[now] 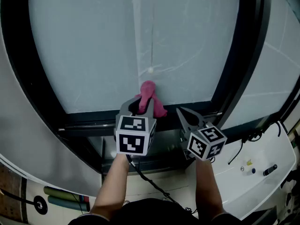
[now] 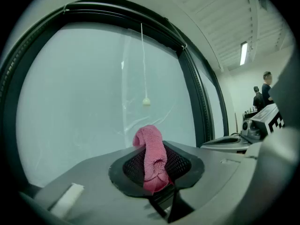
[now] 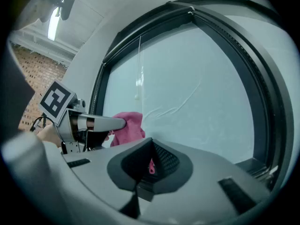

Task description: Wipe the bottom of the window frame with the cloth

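A pink cloth [image 1: 149, 93] is pinched in my left gripper [image 1: 142, 106], which is shut on it just above the dark bottom rail of the window frame [image 1: 89, 120]. The cloth [image 2: 152, 156] stands up between the black pads in the left gripper view, folded over at the top. My right gripper [image 1: 184, 115] hovers to the right of the cloth, over the same rail, with its jaws together and not touching the cloth. The right gripper view shows the left gripper [image 3: 91, 123] with the cloth [image 3: 129, 128] against the frosted glass.
A pull cord with a small knob [image 1: 150, 70] hangs in front of the pane. A dark upright frame post [image 1: 236, 64] rises on the right. Low on the right lies a white ledge [image 1: 262, 182] with cables and small items. Two people [image 2: 262, 93] stand far off.
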